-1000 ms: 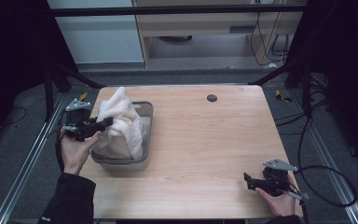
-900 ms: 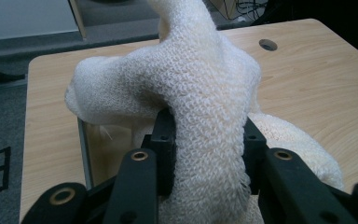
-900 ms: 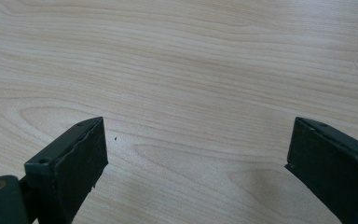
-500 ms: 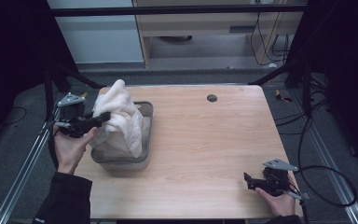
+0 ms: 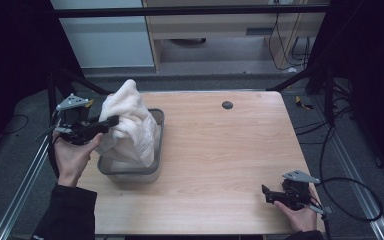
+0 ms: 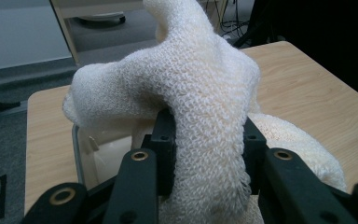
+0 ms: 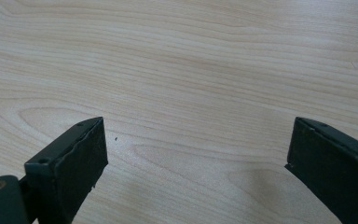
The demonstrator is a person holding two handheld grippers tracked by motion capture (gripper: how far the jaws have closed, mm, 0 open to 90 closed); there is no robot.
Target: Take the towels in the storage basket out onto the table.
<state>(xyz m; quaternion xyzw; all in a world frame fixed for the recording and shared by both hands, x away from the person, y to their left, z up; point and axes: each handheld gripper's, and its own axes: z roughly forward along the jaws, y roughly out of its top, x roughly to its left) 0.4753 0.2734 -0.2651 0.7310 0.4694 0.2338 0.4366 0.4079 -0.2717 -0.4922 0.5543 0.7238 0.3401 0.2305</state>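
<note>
Dark floor and cabinet fronts are running along the top of the high view, and a pale wooden table (image 5: 220,150) is filling the middle of the frame. At centre left a grey bin (image 5: 130,172) is sitting on the table's left part, with a white towel (image 5: 130,127) rising out of it in a peak. The left gripper (image 5: 107,121), at the left edge of the bin, is clamping a fold of that towel; in the left gripper view the cloth (image 6: 205,140) is bulging between the two black jaws and draping over them. A person's hand (image 5: 72,155) is holding this gripper from below left. At lower right the right gripper (image 5: 269,194) is resting low over bare wood, well apart from the bin, its jaws standing wide with nothing between them.

The step in hand is probably drawing the towel up out of the bin. To do it well, the pull should be going straight up so the bin is not tipping or sliding, and the pinch should be keeping a thick fold, since terry cloth slips when held by a thin edge.

The bin is holding the towel's lower part; whether anything else is lying under it cannot be told
</note>
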